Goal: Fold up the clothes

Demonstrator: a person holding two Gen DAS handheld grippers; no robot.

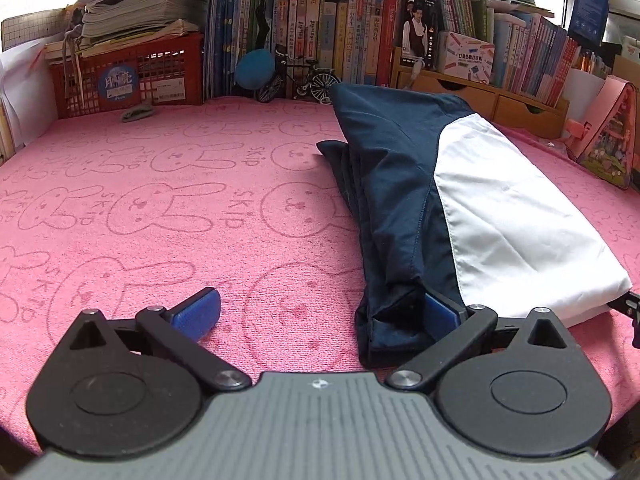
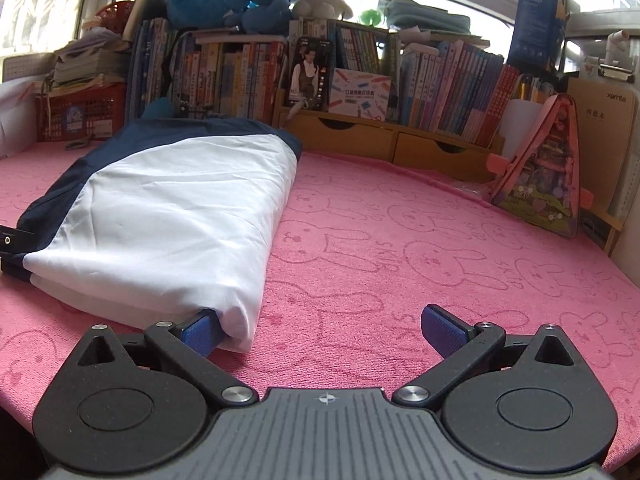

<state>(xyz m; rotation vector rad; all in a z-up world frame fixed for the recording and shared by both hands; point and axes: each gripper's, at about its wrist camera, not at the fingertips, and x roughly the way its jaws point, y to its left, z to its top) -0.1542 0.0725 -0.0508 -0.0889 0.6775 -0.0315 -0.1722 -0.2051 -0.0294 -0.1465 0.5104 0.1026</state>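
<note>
A folded navy and white garment [image 1: 460,200] lies on the pink rabbit-print cloth [image 1: 160,220]. My left gripper [image 1: 320,316] stands open at the garment's near navy corner; its right pad is tucked against the navy fold, its left pad rests over bare cloth. In the right wrist view the same garment [image 2: 168,216] lies to the left, white side up. My right gripper [image 2: 320,332] is open too, with its left pad touching the near white corner and its right pad over the pink cloth. Nothing is clamped between either pair of fingers.
Books [image 1: 344,40] line the back edge, with a red crate [image 1: 128,76] of papers at the back left and a wooden drawer unit [image 2: 380,140]. A pink house-shaped toy [image 2: 540,168] stands at the right. A small bicycle model [image 1: 304,80] sits behind the garment.
</note>
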